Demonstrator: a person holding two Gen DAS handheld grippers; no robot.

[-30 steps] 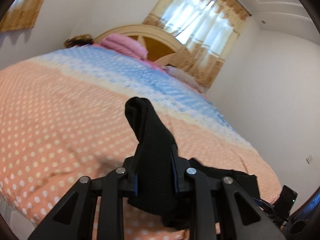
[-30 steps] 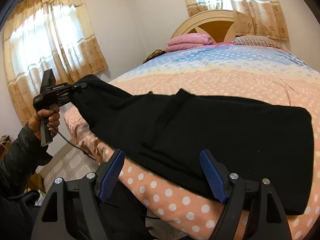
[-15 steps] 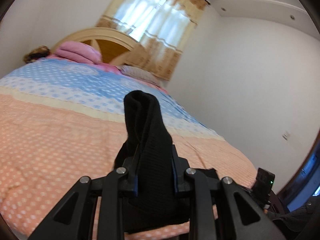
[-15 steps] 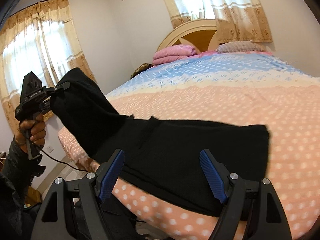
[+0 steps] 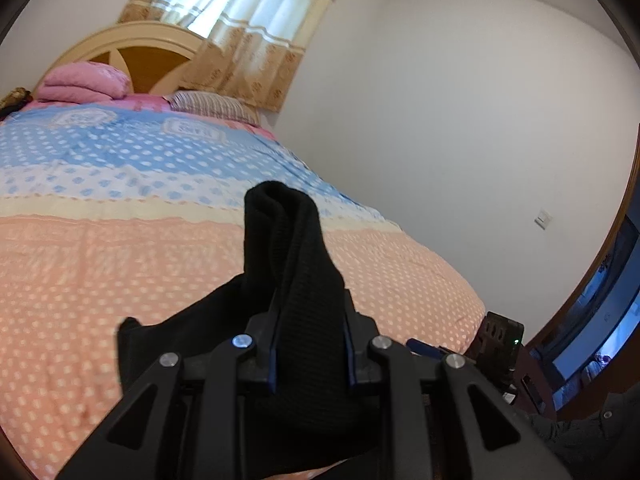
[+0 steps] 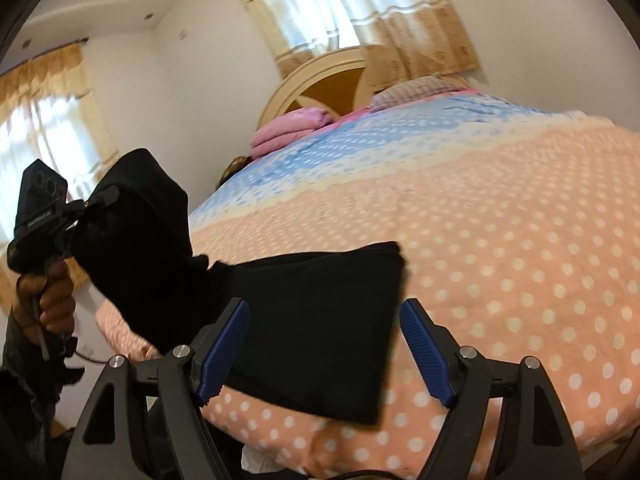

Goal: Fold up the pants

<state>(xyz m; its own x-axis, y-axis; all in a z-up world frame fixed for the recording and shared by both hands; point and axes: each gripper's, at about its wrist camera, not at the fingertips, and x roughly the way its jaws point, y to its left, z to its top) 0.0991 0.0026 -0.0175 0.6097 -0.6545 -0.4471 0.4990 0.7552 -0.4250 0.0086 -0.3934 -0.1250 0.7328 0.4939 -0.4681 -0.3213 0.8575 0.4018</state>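
Note:
Black pants [image 6: 320, 320] lie partly folded on the bed's near corner. My left gripper [image 5: 310, 344] is shut on one end of the pants [image 5: 288, 272] and holds it lifted above the bed; the bunched cloth sticks up between its fingers. In the right wrist view the left gripper [image 6: 86, 208] shows at the far left, held in a hand, with the cloth draping from it down to the bed. My right gripper [image 6: 324, 344] is open and empty, its blue pads [image 6: 424, 356] spread just in front of the folded part of the pants.
The bed has an orange and blue dotted quilt [image 6: 500, 220]. A pink folded blanket [image 6: 288, 128] and a striped pillow [image 5: 212, 106] lie by the wooden headboard [image 6: 324, 80]. White walls and curtained windows surround the bed. A doorway [image 5: 600, 328] is at right.
My left gripper has carried its end of the pants up and over toward the right. The black cloth spread on the bed has become shorter. My right gripper has stayed open.

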